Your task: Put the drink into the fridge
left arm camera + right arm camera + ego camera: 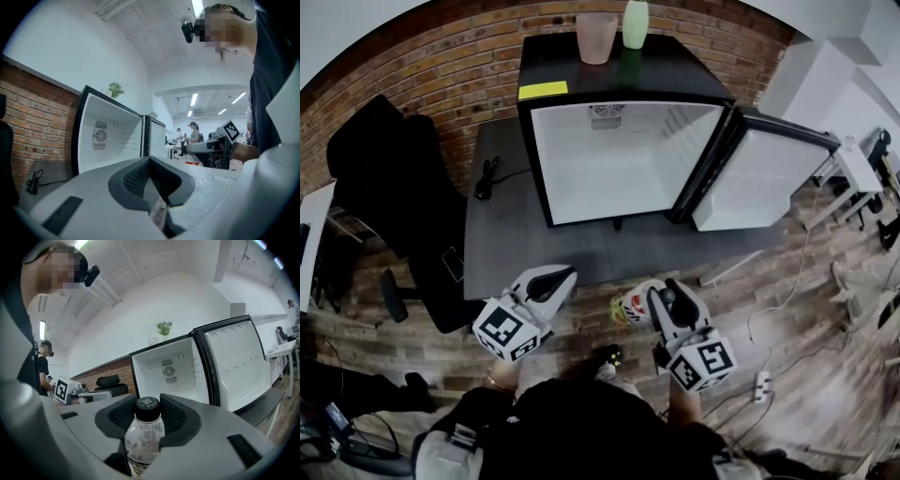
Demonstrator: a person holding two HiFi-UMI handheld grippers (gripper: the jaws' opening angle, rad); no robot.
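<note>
Clear plastic under a black cap is what sits between the pads of my right claw [148, 415]; its jaws stand wide and press on either side of the drink [146, 439], so the bottle is in my grip, off the worktop [581, 253] and just short of its near edge; my left claw [149, 174] has its jaws closed together on nothing. I judge the step in hand to be the carry toward the fridge [619, 169], which stands at the back of the worktop with its door [764, 178] swung open to the right and a bare white cavity facing me; the next move calls for a reach forward over the near edge, the drink entering clear of the door frame, being set on the cavity floor, and only then being let go. The right gripper view alone shows the cap, the pale label and the pads on the bottle; the head view gives only a small pale shape there, yet it alone shows the whole worktop and the pink cup [596, 37] on the fridge top.
</note>
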